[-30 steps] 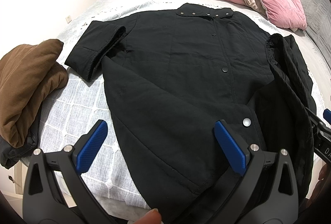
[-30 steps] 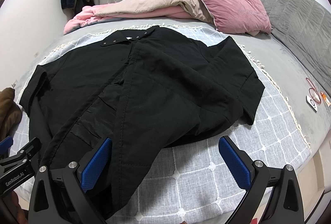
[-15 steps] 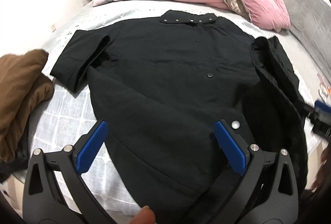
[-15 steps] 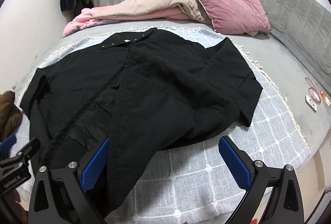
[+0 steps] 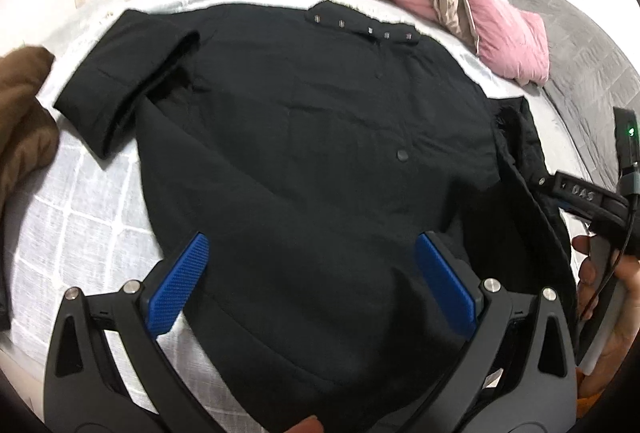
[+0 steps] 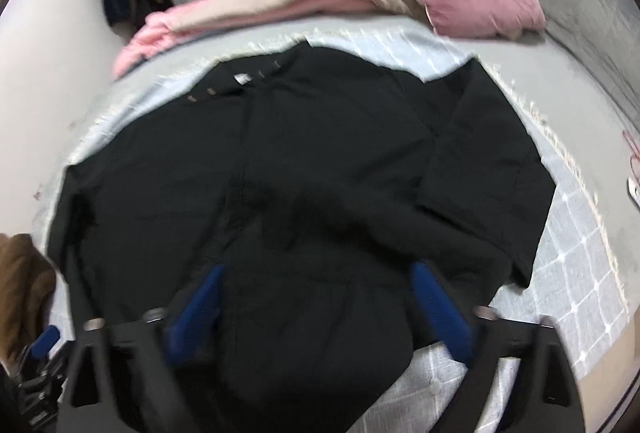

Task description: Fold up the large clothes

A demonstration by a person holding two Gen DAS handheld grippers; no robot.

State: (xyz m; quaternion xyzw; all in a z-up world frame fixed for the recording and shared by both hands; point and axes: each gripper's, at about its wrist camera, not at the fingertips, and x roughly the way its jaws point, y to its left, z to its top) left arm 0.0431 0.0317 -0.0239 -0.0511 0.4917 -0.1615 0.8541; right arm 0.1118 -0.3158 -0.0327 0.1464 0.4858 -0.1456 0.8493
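Along the bed's near edge, jacket (image 5: 304,137) lies flat. Left gripper (image 5: 312,285) jaws apart; right gripper (image 6: 316,309) jaws closing over hem, nothing pinched yet. Next: pinch hem, fold across.

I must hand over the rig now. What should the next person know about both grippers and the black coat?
Left gripper: jaws open, above the black coat near its hem, holding nothing.
Right gripper: jaws closing over the coat's near edge; picture blurred, no grip visible yet.
Coat: spread on the bed, collar far, one front panel turned open.
Done: laid out.
Left: all folds.
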